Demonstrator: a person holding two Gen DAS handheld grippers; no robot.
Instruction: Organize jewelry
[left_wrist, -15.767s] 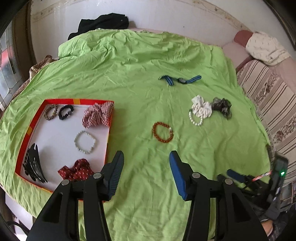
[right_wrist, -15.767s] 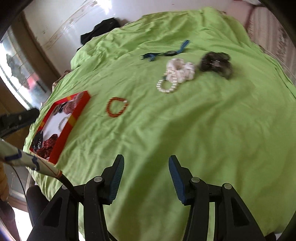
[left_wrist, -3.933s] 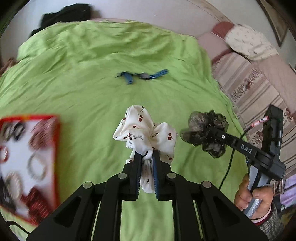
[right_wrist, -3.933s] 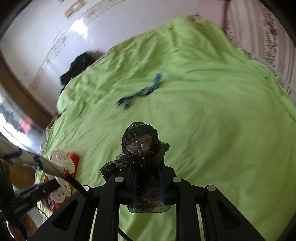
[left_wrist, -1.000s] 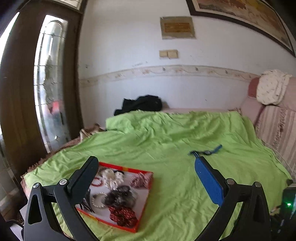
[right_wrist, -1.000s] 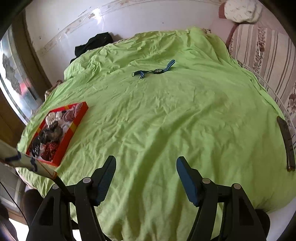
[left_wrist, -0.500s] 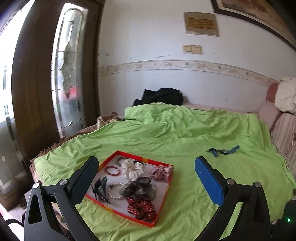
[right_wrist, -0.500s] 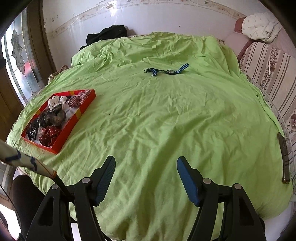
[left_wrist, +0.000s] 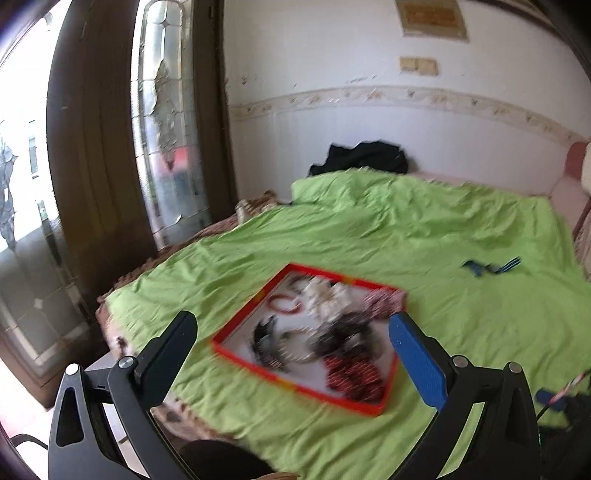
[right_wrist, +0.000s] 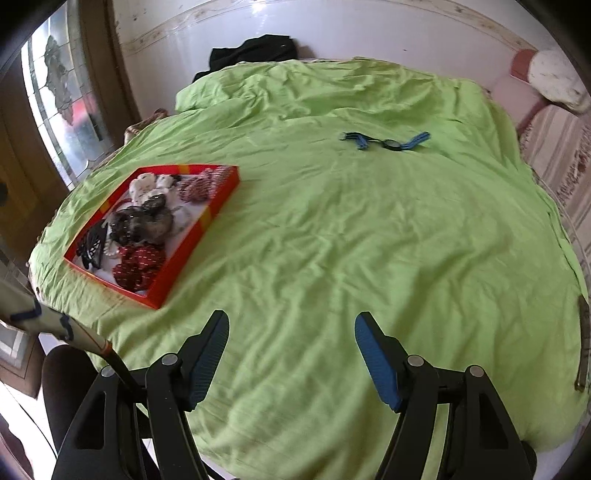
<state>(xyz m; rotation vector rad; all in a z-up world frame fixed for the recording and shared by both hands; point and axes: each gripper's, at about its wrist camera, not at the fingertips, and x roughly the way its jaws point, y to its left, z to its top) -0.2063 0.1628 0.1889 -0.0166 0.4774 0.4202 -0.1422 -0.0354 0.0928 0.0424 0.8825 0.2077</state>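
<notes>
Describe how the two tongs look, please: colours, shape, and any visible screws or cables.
Both the left tongs and the right tongs have black angular frames with triangular cut-outs and silver round screws at the pivots. Each carries two flat fingers with blue ribbed pads. Beside the right tongs runs a pale cable with dark and orange marks.

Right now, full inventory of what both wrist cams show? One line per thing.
tray: 1, red-orange rim, white floor, near left corner of the bed
scrunchies: 4 in the tray, white, dark sheer, red checked, red spotted
hair claw: 1, black, tray's near end
red bead bracelet: 1, in the tray; others blurred
watch: 1, blue strap, loose on the far sheet
sheet: 1, lime green, covering the bed
black garment: 1, against the wall
left gripper: open, empty
right gripper: open, empty
</notes>
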